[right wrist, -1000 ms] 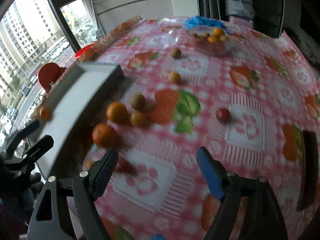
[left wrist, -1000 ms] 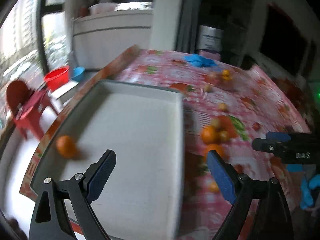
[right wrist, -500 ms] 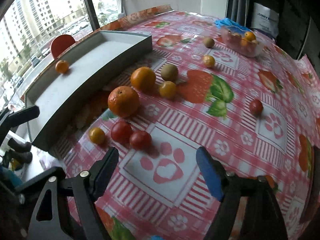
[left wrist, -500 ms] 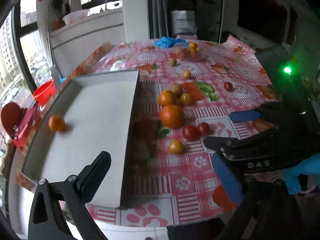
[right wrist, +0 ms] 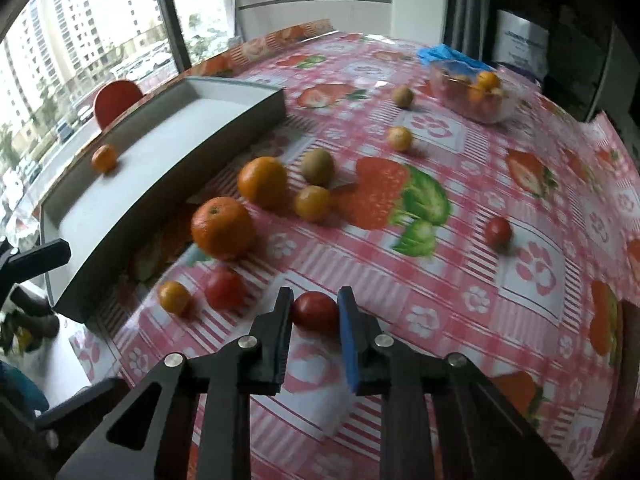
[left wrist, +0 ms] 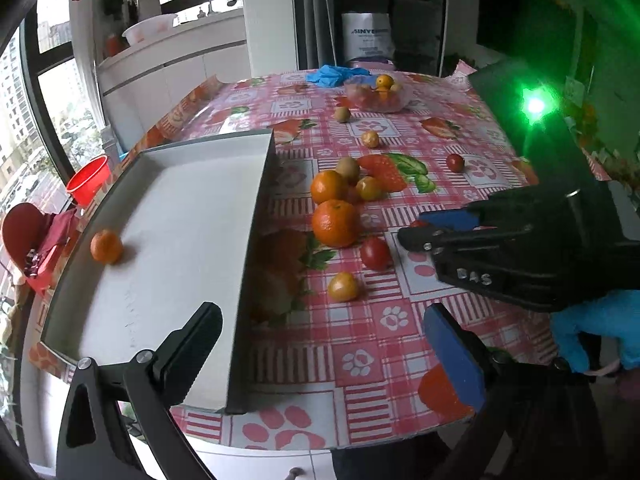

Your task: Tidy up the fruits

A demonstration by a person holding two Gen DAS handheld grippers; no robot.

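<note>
now right gripper (right wrist: pixel 314 314) tight around tomato (right wrist: pixel 315 312)

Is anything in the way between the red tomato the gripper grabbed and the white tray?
Yes. The right gripper is shut on the tomato; another tomato and a small orange fruit lie between it and the tray.

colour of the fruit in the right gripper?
Red, a small tomato between the right gripper pads; clearest in the right wrist view.
</note>
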